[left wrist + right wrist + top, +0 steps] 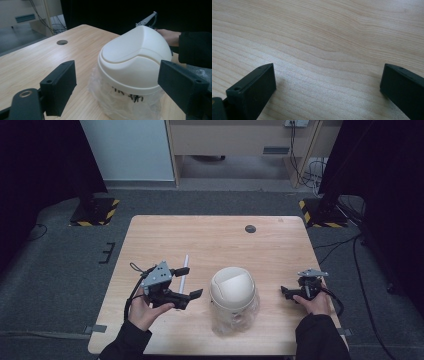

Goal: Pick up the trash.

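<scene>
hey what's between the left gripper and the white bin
Nothing: bare table separates the left gripper from the bin. The left gripper view shows its open jaws framing the bin with only wood in the gap.

Even, soft overhead light falls on the wooden table (215, 240), while dark curtains (35, 165) flank it in deep shadow. The white domed bin (135, 60) looks sharp; the near jaws blur slightly, casting faint shadows.
</scene>
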Demonstrator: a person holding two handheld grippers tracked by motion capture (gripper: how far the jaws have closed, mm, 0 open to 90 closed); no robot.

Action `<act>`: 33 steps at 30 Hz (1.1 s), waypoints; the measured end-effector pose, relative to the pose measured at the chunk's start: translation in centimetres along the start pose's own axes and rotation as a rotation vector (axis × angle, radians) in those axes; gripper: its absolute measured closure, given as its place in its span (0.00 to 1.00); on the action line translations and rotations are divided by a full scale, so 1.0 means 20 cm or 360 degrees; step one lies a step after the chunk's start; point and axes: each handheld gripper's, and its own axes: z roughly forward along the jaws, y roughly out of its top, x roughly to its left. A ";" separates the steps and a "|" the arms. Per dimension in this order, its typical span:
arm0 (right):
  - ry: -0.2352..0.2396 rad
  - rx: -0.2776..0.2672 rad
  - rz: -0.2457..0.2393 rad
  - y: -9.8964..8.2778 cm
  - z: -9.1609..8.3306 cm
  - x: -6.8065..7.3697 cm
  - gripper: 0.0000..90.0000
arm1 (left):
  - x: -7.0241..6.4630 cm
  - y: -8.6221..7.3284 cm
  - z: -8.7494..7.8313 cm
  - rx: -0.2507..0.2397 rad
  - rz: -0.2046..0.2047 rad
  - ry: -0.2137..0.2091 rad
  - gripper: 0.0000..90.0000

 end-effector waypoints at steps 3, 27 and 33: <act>0.0000 0.0000 0.0001 0.00 0.00 0.00 0.01 | -0.01 0.00 0.02 0.0014 0.0012 -0.0024 0.17; 0.0000 0.0000 0.0000 0.00 0.00 0.00 0.01 | -0.12 0.05 0.26 0.0129 0.0125 -0.0165 0.17; 0.0000 0.0001 0.0001 0.00 0.00 0.00 0.01 | -0.14 0.06 0.30 0.0133 0.0146 -0.0188 0.17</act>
